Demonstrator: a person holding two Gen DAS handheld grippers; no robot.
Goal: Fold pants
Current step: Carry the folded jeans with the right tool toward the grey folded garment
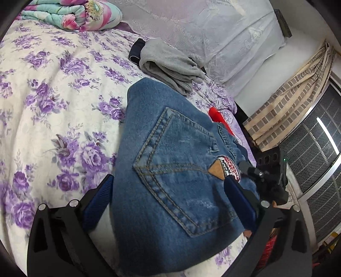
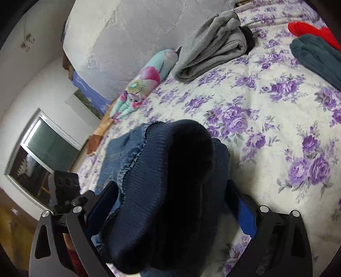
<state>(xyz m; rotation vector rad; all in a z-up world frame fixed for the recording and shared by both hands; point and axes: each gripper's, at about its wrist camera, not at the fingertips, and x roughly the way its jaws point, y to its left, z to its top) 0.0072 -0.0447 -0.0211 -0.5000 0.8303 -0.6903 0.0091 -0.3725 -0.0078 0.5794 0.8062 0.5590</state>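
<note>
Left tool [image 1: 168, 198]: we are clamping the jeans [image 1: 170, 149] near the back pocket, jaws spread wide around thick denim.
Right tool [image 2: 172, 204]: we are pinching the dark ribbed waistband [image 2: 153, 181], lifting it for folding.
Bed [image 2: 266, 119]: jeans are resting here.
Grey pants [image 2: 211, 53]: lying beyond, already folded, we judge.

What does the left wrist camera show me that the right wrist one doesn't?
Only the left wrist view shows the jeans' back pocket, its tan patch and the curtain. Only the right wrist view shows the dark ribbed waistband bunched between the right gripper fingers, and a teal garment. Both show the jeans, the folded grey pants, a red item, the floral bedspread and the rolled quilt. The left gripper straddles the denim.
</note>
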